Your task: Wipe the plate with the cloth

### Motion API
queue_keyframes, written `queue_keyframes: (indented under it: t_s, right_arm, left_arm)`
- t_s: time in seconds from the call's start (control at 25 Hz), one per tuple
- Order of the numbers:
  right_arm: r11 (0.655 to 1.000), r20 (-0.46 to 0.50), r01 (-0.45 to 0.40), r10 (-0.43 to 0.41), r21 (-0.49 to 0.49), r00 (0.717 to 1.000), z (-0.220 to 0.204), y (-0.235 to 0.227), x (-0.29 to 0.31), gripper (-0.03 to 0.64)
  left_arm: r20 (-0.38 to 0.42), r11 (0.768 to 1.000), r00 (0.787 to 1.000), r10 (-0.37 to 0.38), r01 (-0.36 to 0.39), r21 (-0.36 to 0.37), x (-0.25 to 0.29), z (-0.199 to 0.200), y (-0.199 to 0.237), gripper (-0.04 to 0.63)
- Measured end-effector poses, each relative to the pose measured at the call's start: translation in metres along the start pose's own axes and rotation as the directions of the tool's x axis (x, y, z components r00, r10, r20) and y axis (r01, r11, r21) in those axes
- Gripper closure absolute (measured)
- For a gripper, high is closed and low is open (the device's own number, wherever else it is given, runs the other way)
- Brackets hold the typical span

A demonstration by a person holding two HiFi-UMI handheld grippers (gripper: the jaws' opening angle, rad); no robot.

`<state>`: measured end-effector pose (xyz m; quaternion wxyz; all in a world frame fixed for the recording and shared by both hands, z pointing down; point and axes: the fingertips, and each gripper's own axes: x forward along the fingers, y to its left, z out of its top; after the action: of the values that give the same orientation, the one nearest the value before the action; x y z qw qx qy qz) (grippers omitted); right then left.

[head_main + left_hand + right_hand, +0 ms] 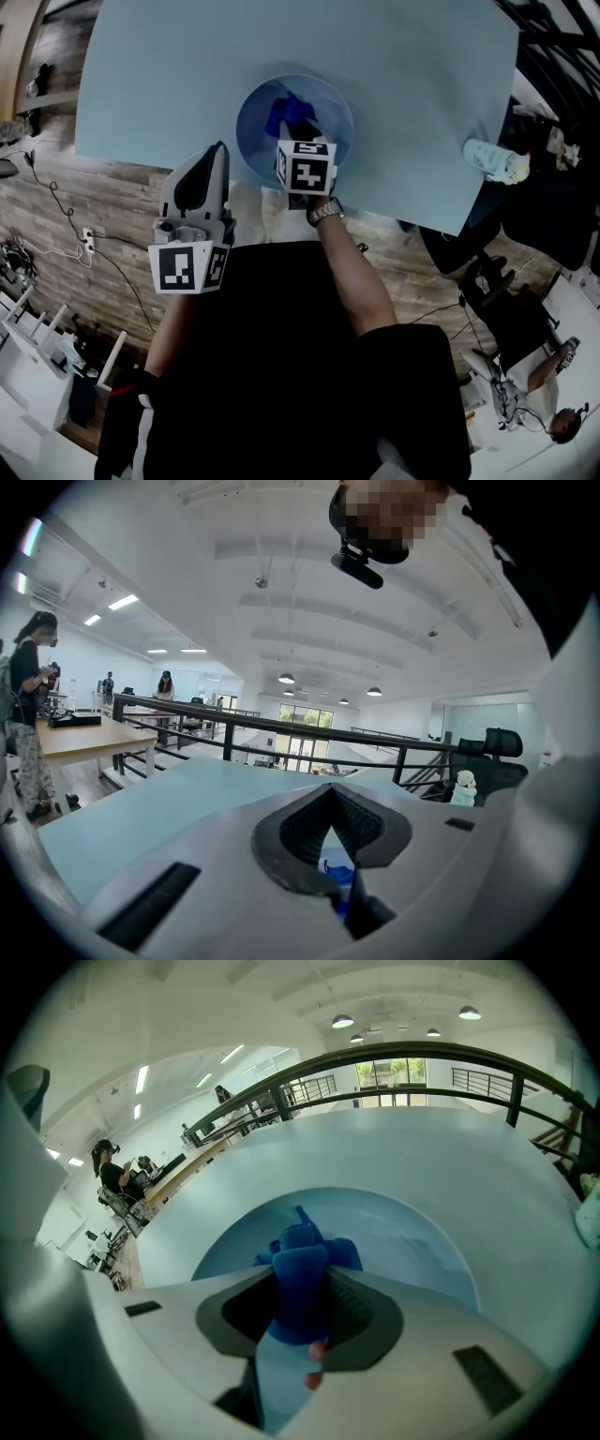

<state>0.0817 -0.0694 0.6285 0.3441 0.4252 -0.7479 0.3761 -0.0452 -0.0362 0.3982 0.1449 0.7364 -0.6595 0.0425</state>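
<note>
R gripper (302, 1321) pinches blue cloth (302, 1274). The wad sticks out past its tips, just above the plate (427, 1241), prob. so it can rub. L gripper (330, 836) has its jaws pressed together, empty, parked behind-left, out of the way.

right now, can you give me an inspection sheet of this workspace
surface: light blue table
job's things: blue plate near the table's front edge; blue cloth bunched over it
clutter: small white toy at the table's right edge
grippers: right gripper shut on the blue cloth, above the plate; left gripper shut, empty, tip at the front edge left of the plate
cables: power strip and cables on the wood floor, left
surroundings: office chairs, seated person, railing
</note>
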Motion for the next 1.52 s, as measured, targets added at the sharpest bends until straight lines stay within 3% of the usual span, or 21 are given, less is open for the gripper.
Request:
queue_keyframes:
  t_s: [0.96, 1.52]
  right_arm:
    - [0.994, -0.009, 0.08, -0.079, 0.068, 0.997, -0.014, -0.049, -0.026, 0.499]
    - [0.975, -0.022, 0.173, -0.171, 0.137, 0.985, -0.025, -0.068, -0.045, 0.499]
  left_arm:
    - [-0.005, 0.996, 0.996, -0.09, 0.09, 0.011, 0.008, -0.001, -0.037, 0.594]
    - [-0.009, 0.989, 0.989, -0.147, 0.147, 0.011, 0.011, -0.003, -0.038, 0.594]
